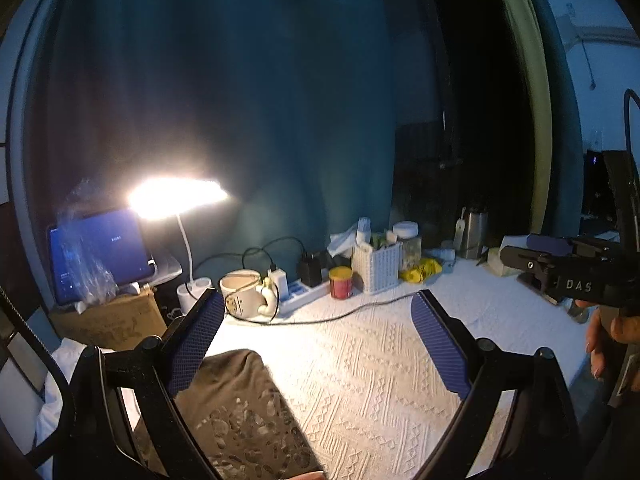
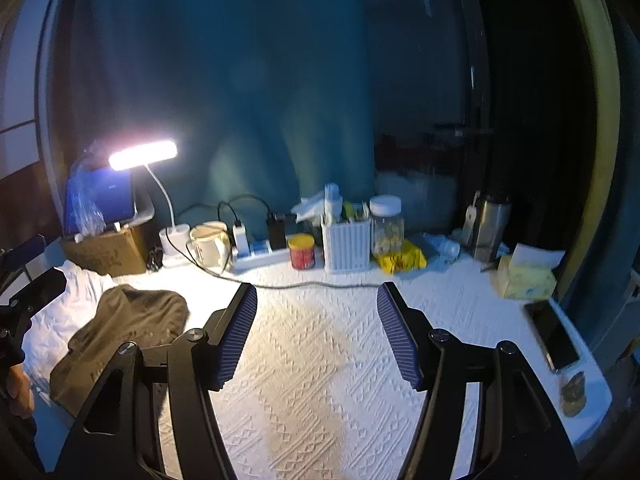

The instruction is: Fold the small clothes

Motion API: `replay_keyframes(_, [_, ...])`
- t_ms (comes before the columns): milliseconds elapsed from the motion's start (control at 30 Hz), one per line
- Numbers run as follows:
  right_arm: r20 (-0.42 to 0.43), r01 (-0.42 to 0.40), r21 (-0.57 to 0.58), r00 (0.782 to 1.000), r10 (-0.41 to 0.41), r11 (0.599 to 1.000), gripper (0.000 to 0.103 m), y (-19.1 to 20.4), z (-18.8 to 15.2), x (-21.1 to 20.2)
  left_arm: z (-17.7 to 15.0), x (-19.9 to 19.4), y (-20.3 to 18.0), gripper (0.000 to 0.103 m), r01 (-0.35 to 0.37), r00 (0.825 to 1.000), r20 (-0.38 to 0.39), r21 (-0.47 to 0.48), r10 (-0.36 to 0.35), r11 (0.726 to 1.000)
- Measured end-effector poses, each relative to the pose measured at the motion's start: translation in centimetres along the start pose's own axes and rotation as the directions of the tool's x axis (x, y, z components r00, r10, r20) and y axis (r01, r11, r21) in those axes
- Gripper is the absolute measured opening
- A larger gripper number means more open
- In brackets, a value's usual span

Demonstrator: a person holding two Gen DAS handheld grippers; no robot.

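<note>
Looking at this one, both tongs are spread wide with nothing in them. The left tongs [image 1: 316, 340] hang just over the near-left part of the surface [image 2: 320, 360], right beside a dark shirt [image 2: 120, 332]. The right tongs [image 2: 316, 336] hover over the bare middle of the white textured cloth.

The shirt is the olive-brown thing at the left, sitting partly on top of a white garment [image 2: 60, 312]. In the left wrist view the shirt [image 1: 248, 408] shows a fairly straight far edge and a squared corner, with some pale print on it, so it could be folded over at least once. In the right wrist view it looks lumpier, more like a rumpled heap. Honestly I can't settle which from these two shots. The white one underneath looks creased and spread, not neatly stacked.

So it fits either a pile waiting to be folded or a stack of pieces already set aside at the left. The middle of the surface is free of clothes either way.

Clutter along the far edge: lamp [image 2: 142, 154], mug [image 2: 208, 242], red can [image 2: 302, 252], jar [image 2: 386, 224]. A phone [image 2: 554, 334] lies at the right edge.
</note>
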State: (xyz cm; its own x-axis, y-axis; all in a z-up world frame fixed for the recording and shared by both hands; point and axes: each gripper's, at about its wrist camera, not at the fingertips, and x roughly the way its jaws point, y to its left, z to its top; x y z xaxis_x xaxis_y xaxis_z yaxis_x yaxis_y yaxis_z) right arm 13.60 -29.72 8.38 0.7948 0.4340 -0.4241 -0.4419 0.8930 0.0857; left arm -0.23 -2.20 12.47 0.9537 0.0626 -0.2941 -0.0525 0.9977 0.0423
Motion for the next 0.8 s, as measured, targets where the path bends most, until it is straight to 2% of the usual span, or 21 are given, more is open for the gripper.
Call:
replay_keyframes(200, [0.055,0.009,-0.039,0.998,-0.006,0.999,0.066,1.9,1.2,-2.5,0.6,-2.4,0.4,0.094,-0.009,0.998,0.058,0.008,0.009,1.0])
replay_keyframes(367, [0.087,0.013,-0.061,0.996,-0.008,0.998,0.066,3.2,1.6,-4.2,0.2,-3.8,1.4,0.094,-0.003,0.997,0.074,-0.019,0.005,1.0])
replay_keyframes(500, [0.126,0.024,-0.082,0.992,-0.013,0.996,0.066,4.4,1.8,-5.7,0.0,-5.2,2.7,0.094,0.027,0.993,0.114,-0.051,-0.021,0.998])
replay_keyframes(667, [0.171,0.03,-0.105,0.985,-0.012,0.994,0.066,5.8,1.8,-7.9,-0.2,-7.1,4.6,0.101,0.006,0.986,0.167,-0.096,0.01,0.995])
replay_keyframes(800, [0.2,0.028,-0.111,0.98,-0.005,0.993,0.066,6.7,1.6,-9.6,-0.4,-8.2,5.7,0.101,-0.025,0.983,0.179,-0.115,0.046,0.993])
